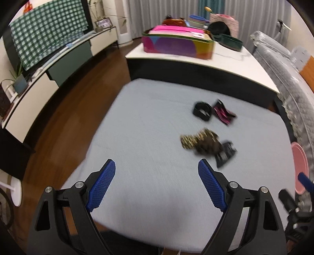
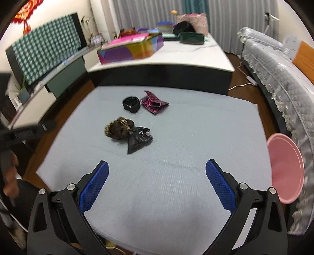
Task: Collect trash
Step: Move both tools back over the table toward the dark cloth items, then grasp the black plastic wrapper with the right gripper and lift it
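Four pieces of trash lie near the middle of a grey mat: a black ring, a crumpled maroon wrapper, a brown-and-gold wrapper, and a black wrapper touching it. The left gripper and right gripper hover above the mat's near part, jaws wide, holding nothing.

Home living room: covered sofa, TV console, curtains, wood floor.

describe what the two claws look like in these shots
Both match: the left claw and right claw each have two black angular arms with triangular cut-outs and silver round pivot bolts, tipped with blue pads bearing a fine grid texture. No cables, markings or sleeves show.
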The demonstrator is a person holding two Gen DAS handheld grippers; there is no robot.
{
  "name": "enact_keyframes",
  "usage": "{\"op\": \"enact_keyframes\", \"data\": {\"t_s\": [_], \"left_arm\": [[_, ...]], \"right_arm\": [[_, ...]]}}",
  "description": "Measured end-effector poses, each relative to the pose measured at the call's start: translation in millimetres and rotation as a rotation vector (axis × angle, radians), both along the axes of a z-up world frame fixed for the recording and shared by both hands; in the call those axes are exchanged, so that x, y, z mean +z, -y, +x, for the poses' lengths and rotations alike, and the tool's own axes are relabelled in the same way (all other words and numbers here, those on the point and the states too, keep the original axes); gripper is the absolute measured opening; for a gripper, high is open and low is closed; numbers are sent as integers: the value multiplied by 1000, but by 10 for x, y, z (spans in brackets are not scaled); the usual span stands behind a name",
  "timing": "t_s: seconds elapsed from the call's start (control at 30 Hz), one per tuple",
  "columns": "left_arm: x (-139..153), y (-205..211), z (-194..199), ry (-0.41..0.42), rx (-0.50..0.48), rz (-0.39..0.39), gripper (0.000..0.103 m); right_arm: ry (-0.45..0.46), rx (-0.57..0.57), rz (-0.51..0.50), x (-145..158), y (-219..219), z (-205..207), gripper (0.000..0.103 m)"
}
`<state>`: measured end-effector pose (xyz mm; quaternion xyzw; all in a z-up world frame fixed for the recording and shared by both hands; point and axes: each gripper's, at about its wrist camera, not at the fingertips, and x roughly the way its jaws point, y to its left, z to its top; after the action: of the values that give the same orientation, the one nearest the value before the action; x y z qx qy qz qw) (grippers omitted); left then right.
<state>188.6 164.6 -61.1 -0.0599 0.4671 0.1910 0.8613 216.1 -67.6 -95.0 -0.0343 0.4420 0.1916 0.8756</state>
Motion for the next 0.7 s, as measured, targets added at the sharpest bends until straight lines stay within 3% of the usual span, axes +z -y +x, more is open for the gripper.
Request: {"op": "enact_keyframes", "data": {"t_s": [0.07,0.2,0.33,0.57,0.63,0.67,0.7], "left_arm": [[-42,-86,93,0,23,29,84],[-204,-294,213,-42,64,41,84],[-357,-450,322,-95,79,-25,84],[-469,-437,378,-131,51,-48,84],[-487,-458,376,-136,55,-56,84],[-494,-472,376,-136,59,-61,84],[-497,-485,382,-136,61,-65,84]], "right_arm": [[-15,16,-16,-119,-100,154,95],[-89,59,-32,-441,-368,495,81],[-137,92,-46,-709,-603,694,80],[-155,123,-82,-1023,-887,835,79],[-148,123,-78,-1054,-901,855,72],[-134,127,-70,-1043,-896,851,57],[-125,133,-71,-1034,-892,838,50]]}}
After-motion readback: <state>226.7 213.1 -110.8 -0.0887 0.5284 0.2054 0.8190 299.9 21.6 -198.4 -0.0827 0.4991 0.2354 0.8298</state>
